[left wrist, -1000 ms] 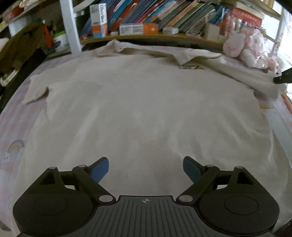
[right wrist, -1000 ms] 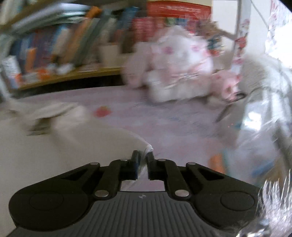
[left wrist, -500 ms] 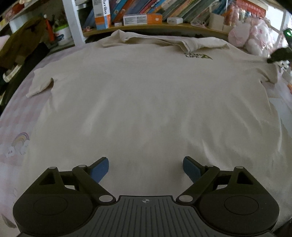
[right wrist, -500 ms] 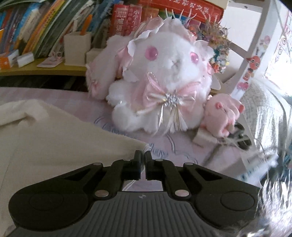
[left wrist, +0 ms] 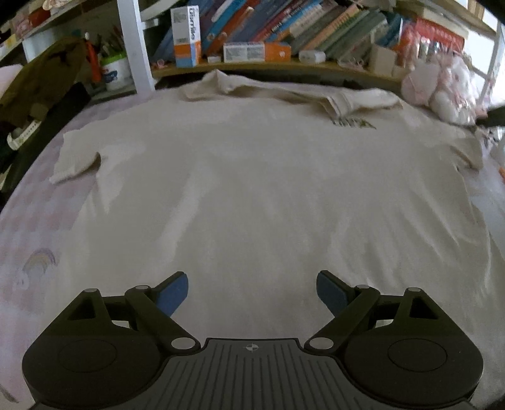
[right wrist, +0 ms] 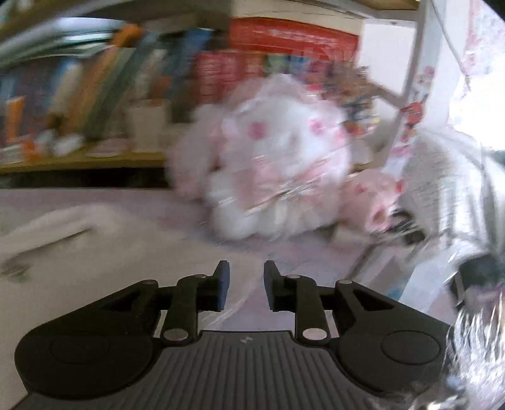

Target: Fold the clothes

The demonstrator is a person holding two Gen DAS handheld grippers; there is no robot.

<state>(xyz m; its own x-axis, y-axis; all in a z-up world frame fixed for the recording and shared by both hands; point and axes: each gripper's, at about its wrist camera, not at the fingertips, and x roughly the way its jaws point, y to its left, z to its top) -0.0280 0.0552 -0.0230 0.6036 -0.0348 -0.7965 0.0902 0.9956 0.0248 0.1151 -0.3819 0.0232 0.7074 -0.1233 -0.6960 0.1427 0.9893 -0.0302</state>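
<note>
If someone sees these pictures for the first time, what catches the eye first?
The big cream T-shirt spread flat over the pink bed fills the left wrist view. Behind it runs a shelf crowded with books. In the blurred right wrist view, a white and pink plush rabbit sits at the centre.

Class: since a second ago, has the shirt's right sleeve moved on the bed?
Yes. The right sleeve, earlier draped diagonally, now lies spread toward the plush toy; the right gripper has just opened, releasing it.
</note>
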